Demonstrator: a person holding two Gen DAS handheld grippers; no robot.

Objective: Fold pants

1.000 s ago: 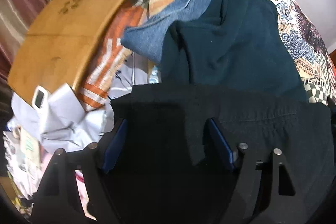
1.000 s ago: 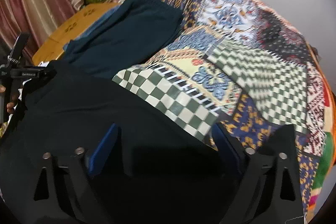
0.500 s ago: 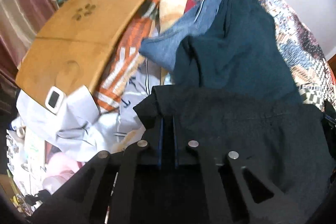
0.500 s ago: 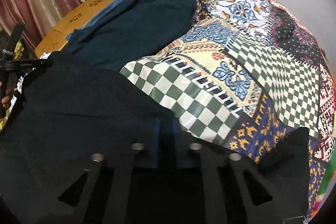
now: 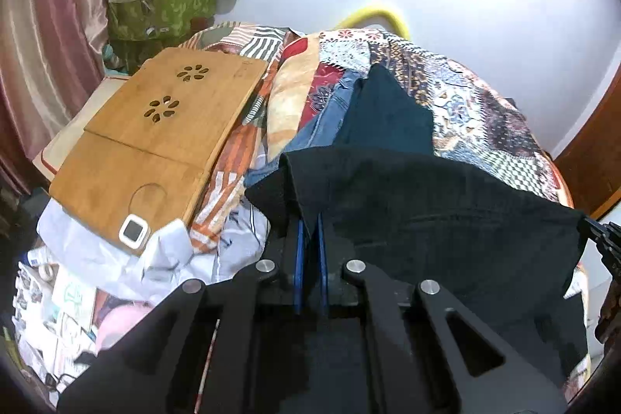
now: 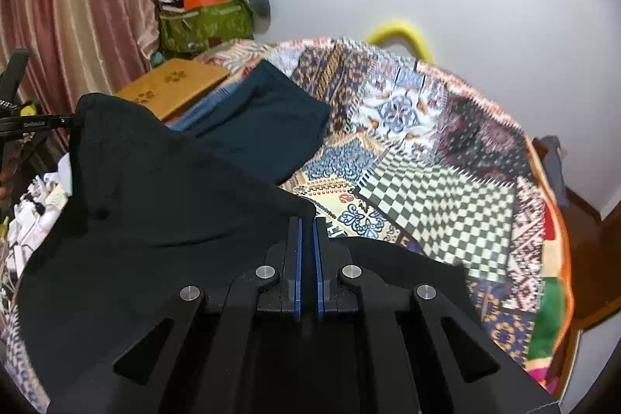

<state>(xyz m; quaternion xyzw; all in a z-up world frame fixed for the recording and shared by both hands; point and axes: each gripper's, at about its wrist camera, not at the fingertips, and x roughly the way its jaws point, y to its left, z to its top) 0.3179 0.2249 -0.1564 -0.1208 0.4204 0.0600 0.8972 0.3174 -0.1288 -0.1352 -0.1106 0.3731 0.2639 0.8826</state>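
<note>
Black pants (image 5: 427,212): left gripper (image 5: 308,220) and right gripper (image 6: 306,224), both tilting downward, are clenching opposite edges, cloth hanging stretched between their fingers above the quilt (image 6: 446,189).

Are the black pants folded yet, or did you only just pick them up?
Only picked up. Done: the left gripper and right gripper are both shut on the top edge of the black pants, holding it off the patchwork bedspread. In hand: the cloth hangs spread between them. Left: no fold shows yet. Teal pants lie behind.
</note>
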